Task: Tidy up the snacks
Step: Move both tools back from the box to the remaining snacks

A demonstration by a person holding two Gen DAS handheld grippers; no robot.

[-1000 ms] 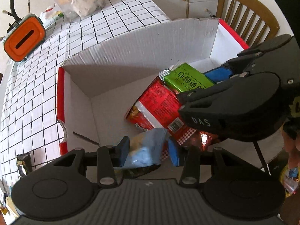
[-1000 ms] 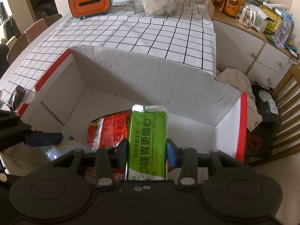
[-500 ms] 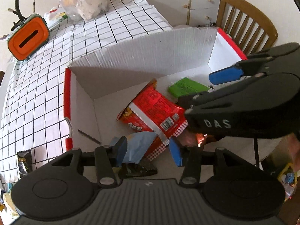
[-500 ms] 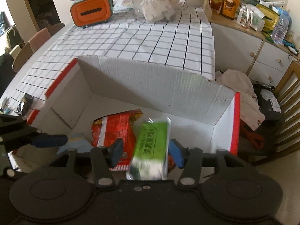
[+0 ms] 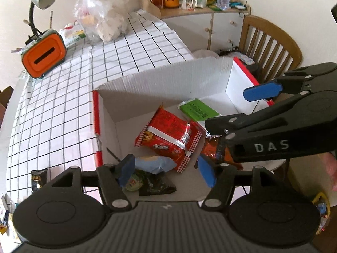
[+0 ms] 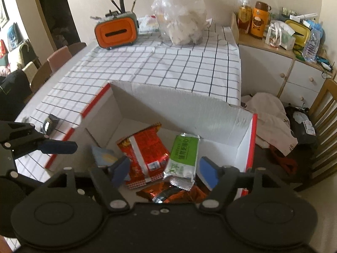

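Note:
A white cardboard box (image 5: 168, 84) with red edges holds several snacks. A green packet (image 6: 184, 155) (image 5: 198, 110) lies loose in it beside a red packet (image 6: 145, 147) (image 5: 168, 135). A light blue packet (image 5: 153, 164) (image 6: 103, 156), a dark orange packet (image 6: 172, 194) and a dark packet (image 5: 155, 186) lie near the box's front. My left gripper (image 5: 166, 169) is open and empty above the box front. My right gripper (image 6: 164, 169) is open and empty above the green packet; it also shows in the left wrist view (image 5: 261, 90).
The box stands against a table with a checked cloth (image 6: 160, 67). On the table are an orange holder (image 6: 115, 32), a lamp (image 5: 40, 0), a clear bag (image 6: 181, 25) and a small dark packet (image 5: 38, 179). A wooden chair (image 5: 271, 44) and a cabinet (image 6: 294, 71) stand to the right.
My right gripper opened and let go of the green packet, which dropped into the box. Both grippers have risen and pulled back from the box.

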